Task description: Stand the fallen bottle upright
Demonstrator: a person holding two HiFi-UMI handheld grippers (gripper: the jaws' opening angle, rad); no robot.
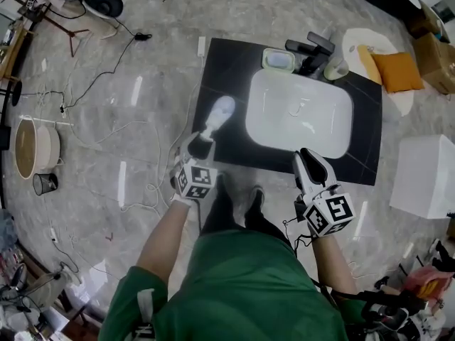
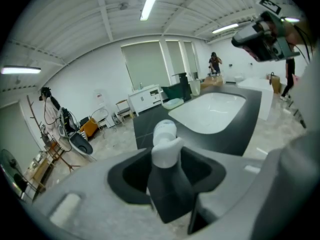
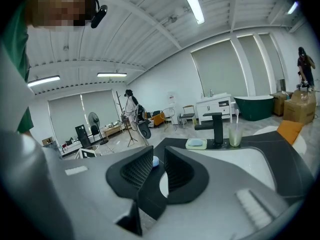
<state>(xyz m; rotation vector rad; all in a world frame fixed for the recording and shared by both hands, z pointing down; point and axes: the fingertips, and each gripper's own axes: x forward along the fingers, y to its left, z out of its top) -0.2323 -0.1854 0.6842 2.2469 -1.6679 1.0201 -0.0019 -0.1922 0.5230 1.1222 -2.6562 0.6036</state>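
A white bottle [image 1: 219,114] rests tilted on the left part of the black counter [image 1: 227,62], its far end toward the white basin [image 1: 298,112]. My left gripper [image 1: 201,145] grips its near end. In the left gripper view the bottle [image 2: 165,134] sits between the dark pads of the left gripper [image 2: 167,156], which press on its sides. My right gripper [image 1: 310,158] hovers at the counter's near right edge, jaws drawn together with nothing in them. Through the slit of the right gripper [image 3: 159,159] a sliver of the bottle [image 3: 155,161] shows.
A soap dish [image 1: 278,60], a black faucet [image 1: 311,48] and a cup [image 1: 336,67] stand behind the basin. An orange cushion [image 1: 397,71] lies at the back right and a white box [image 1: 426,176] stands right of the counter. Cables [image 1: 92,84] trail over the floor at left.
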